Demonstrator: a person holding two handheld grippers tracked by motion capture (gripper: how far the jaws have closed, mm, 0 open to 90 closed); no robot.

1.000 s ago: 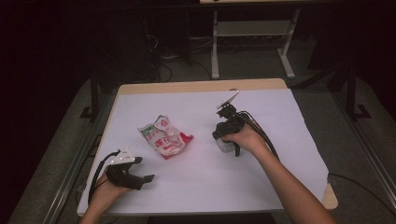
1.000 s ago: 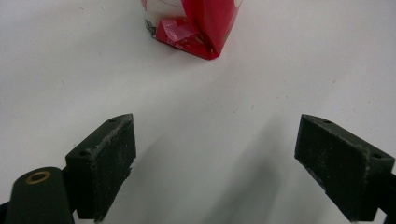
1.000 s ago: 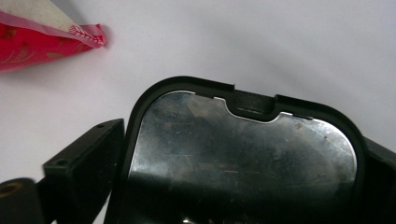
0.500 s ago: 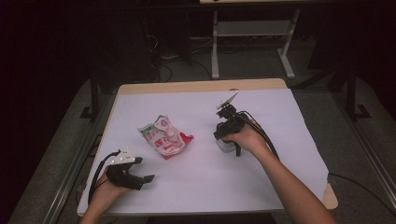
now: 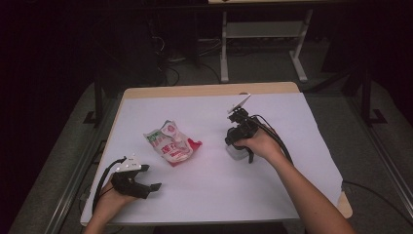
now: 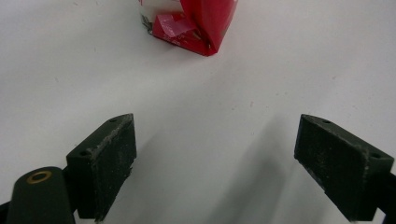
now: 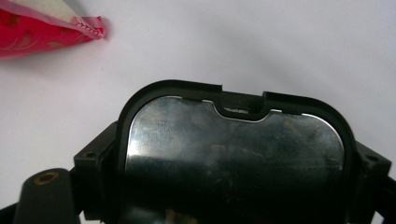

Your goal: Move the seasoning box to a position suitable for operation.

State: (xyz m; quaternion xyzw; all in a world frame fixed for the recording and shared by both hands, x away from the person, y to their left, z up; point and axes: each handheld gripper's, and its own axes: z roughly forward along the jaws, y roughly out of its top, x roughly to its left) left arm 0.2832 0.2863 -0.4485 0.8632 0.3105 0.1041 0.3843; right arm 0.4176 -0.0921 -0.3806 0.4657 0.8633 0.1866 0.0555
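The black-rimmed container [image 7: 233, 158] sits between the jaws of the right gripper [image 7: 233, 186], and the jaws press on its two sides, so the gripper is closed on it. In the right gripper view it takes up the lower middle of the frame, and its shiny inside faces the camera. In the high view the right gripper [image 5: 239, 132] is right of the middle of the frame, with the person's hand [image 5: 258, 145] around it, and a pale bit of the container [image 5: 234, 152] peeks out below the hand, low over the white table [image 5: 292, 126].

The left gripper [image 6: 224, 163] has its jaws wide apart with nothing between them. In the high view the left gripper [image 5: 130, 179] is at the lower left of the frame.

A red and white snack bag [image 5: 171, 145] lies on the table between the two grippers, left of the container and well apart from it. In the left gripper view the snack bag [image 6: 196, 23] is at the top of the frame. In the right gripper view the snack bag [image 7: 42, 30] is at the upper left.
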